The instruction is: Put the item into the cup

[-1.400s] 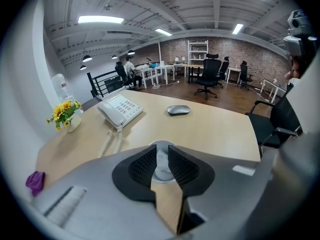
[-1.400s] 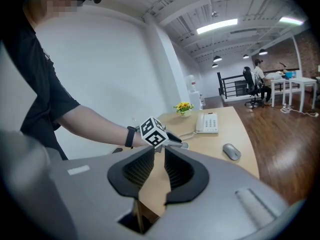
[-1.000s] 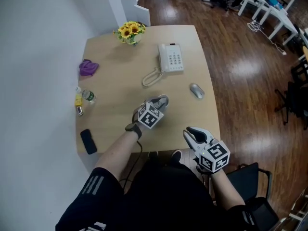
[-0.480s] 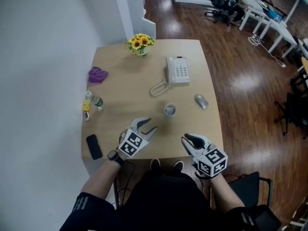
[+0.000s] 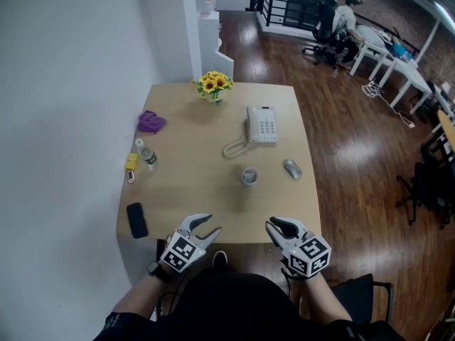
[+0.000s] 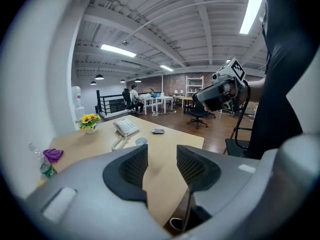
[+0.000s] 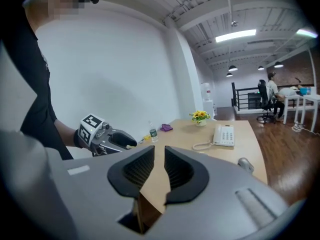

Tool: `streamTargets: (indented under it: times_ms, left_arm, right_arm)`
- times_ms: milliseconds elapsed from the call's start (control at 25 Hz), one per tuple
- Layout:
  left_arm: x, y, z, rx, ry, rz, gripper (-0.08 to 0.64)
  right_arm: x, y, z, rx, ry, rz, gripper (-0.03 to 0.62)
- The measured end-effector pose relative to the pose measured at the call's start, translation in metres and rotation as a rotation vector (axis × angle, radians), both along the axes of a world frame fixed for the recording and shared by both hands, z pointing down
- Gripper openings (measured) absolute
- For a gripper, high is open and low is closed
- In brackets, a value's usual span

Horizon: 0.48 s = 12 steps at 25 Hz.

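A small grey cup stands upright in the middle of the wooden table; its inside is too small to make out. In the left gripper view the cup shows far beyond the jaws. My left gripper hovers at the table's near edge, well short of the cup, open with nothing between its pads. My right gripper sits off the near edge to the right, its jaws a narrow gap apart and empty. Each gripper appears in the other's view: right gripper, left gripper.
On the table stand a white telephone, a grey mouse, sunflowers, a purple cloth, a bottle beside a yellow item, and a black phone. A white wall runs along the left; office chairs and desks stand far right.
My left gripper has drawn back from over the cup to the table's near edge and its jaws have spread. The cup now stands uncovered. The right gripper has barely shifted.
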<state>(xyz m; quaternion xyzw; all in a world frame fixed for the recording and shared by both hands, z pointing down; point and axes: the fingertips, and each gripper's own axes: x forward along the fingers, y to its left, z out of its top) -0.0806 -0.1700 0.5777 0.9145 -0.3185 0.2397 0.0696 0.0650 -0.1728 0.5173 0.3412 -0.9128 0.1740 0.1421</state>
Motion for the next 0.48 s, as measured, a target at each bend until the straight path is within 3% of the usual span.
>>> streamTargets:
  times_ms: [200,320,480]
  left_arm:
    - [0.025,0.046,-0.015,0.034,0.023,-0.046,0.176]
    - [0.048,0.084,-0.021,0.035,0.056,-0.084,0.176]
    - [0.073,0.139,-0.017,0.02,0.043,-0.11,0.175]
  right_arm:
    - [0.015,0.041,-0.011,0.047,-0.007,-0.063,0.009]
    - [0.027,0.079,-0.012,0.056,-0.003,-0.112,0.008]
    - [0.044,0.136,-0.006,0.048,-0.005,-0.167,0.008]
